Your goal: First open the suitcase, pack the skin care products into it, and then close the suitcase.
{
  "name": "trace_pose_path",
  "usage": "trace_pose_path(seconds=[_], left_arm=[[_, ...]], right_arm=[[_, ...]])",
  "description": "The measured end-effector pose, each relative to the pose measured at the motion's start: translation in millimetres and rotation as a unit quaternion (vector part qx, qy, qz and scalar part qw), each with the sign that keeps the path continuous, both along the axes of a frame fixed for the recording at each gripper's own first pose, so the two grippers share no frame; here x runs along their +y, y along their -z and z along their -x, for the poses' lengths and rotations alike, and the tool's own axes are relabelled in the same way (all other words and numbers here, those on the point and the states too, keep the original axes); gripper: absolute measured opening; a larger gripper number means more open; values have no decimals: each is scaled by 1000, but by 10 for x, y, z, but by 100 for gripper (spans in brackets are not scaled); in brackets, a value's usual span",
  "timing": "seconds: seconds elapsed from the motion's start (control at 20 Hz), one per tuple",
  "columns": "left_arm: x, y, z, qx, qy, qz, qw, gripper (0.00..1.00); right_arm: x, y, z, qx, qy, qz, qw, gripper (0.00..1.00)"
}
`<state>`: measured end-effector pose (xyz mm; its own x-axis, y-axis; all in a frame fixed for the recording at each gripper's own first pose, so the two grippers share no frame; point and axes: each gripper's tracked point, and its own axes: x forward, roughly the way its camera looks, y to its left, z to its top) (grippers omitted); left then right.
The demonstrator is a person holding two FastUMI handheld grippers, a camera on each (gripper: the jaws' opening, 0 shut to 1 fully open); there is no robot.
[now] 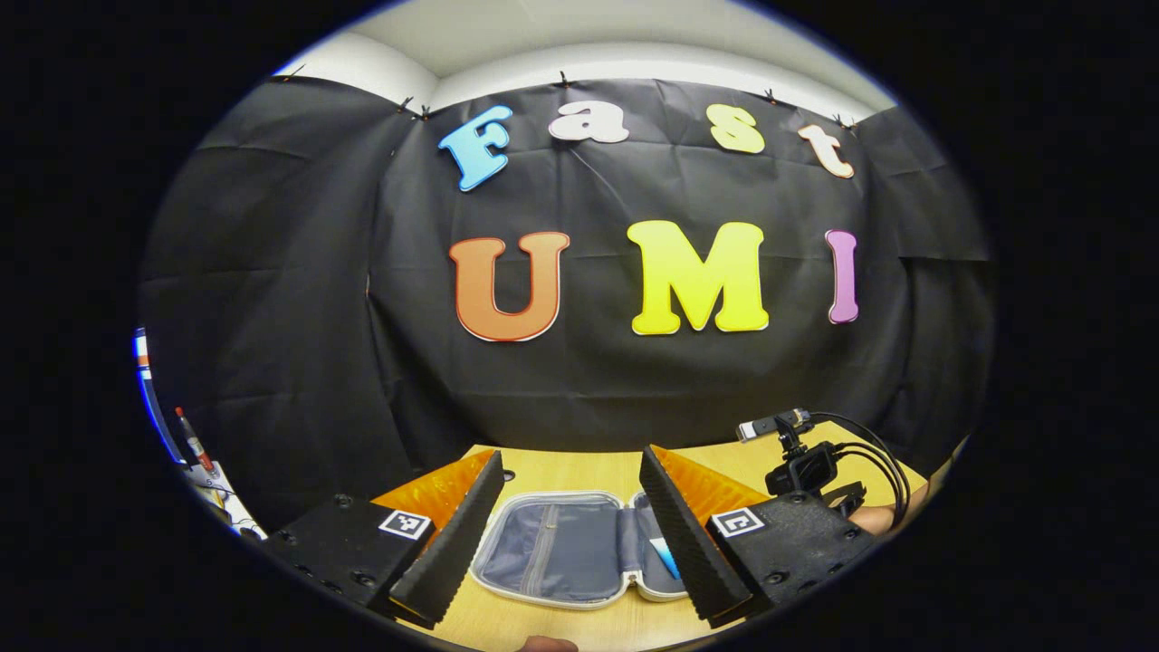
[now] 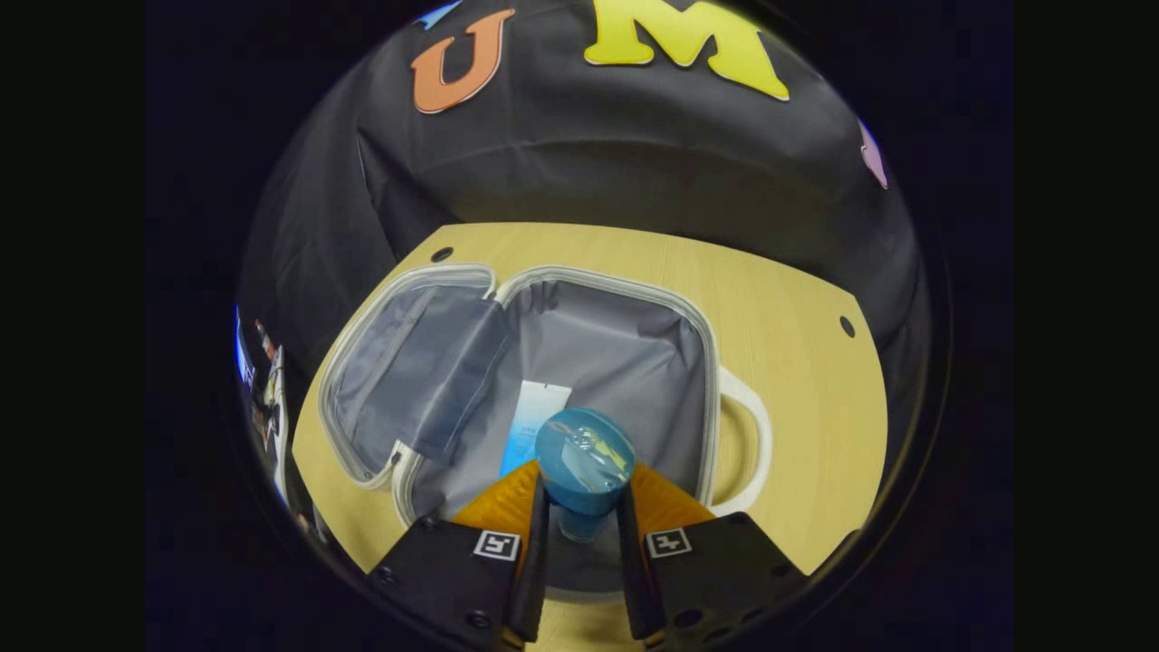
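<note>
Open suitcase (image 2: 625,353) lies on a wooden table (image 2: 797,299); right gripper (image 2: 579,507) clenches a blue bottle (image 2: 584,462) above it; left gripper (image 1: 570,534) released, fingers spread

A black cloth wall (image 1: 579,362), creased and clipped along its top edge, closes the far side of the booth. Above it runs a pale wall and white ceiling (image 1: 625,41). A light wooden table (image 2: 797,362) with small dark holes stands near, its far edge touching the cloth.
</note>
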<state>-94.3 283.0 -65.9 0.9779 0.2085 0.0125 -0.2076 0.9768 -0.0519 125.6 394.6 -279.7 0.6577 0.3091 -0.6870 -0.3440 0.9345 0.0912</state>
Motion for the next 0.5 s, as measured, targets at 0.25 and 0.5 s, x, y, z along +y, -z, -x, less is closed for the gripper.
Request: trace_pose_path(seconds=[0.25,0.5], left_arm=[[261,115,6,14,-19,29,999,96],[412,263,-8,27,-34,39,998,96]], right_arm=[[84,132,-336,33,43,-7,998,33],[104,393,-576,78,85,-11,993,31]])
